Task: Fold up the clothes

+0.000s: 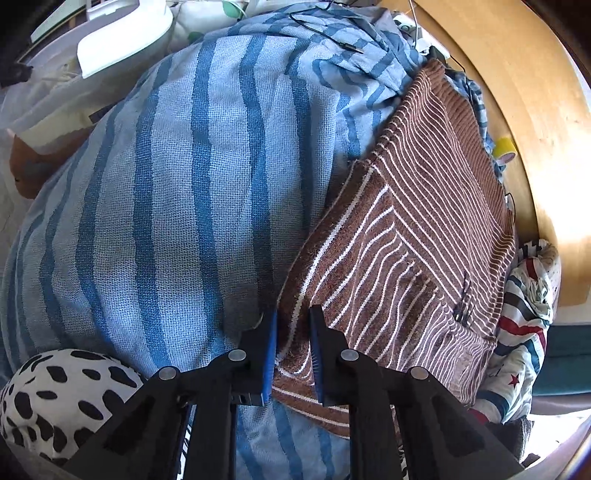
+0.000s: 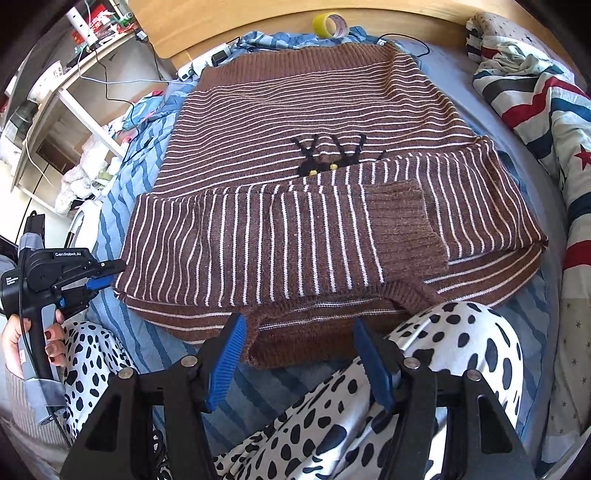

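A brown sweater with thin white stripes [image 2: 314, 122] is laid flat on a bed covered by a blue striped sheet [image 1: 177, 177], with its ribbed hem toward the wooden headboard [image 2: 258, 22] and its neckline toward the camera of the right wrist view. Both sleeves are seen folded across the chest, the ribbed cuff [image 2: 402, 221] of one resting on top of the other sleeve, and a black knitted motif with two yellow dots [image 2: 328, 158] is partly covered by the upper sleeve edge. The right tongs [image 2: 299, 332] are held open just above the neckline edge, with the blue pads [image 2: 227, 358] set wide apart and nothing between them. The left tongs [image 1: 291, 325] are shown at the sweater's side edge, where the sheet meets the knit; the pads are brought near each other with a narrow gap, and no fabric is seen clamped between them. In the right wrist view the left tool is seen gripped by a hand [image 2: 22, 339] at the left of the sweater. Black-spotted white trousers [image 2: 424, 369] are visible below the right tongs. A roll of yellow tape [image 2: 328, 24] is set near the headboard, and a striped quilt with red stars [image 2: 543, 110] is bunched at the right of the sweater.
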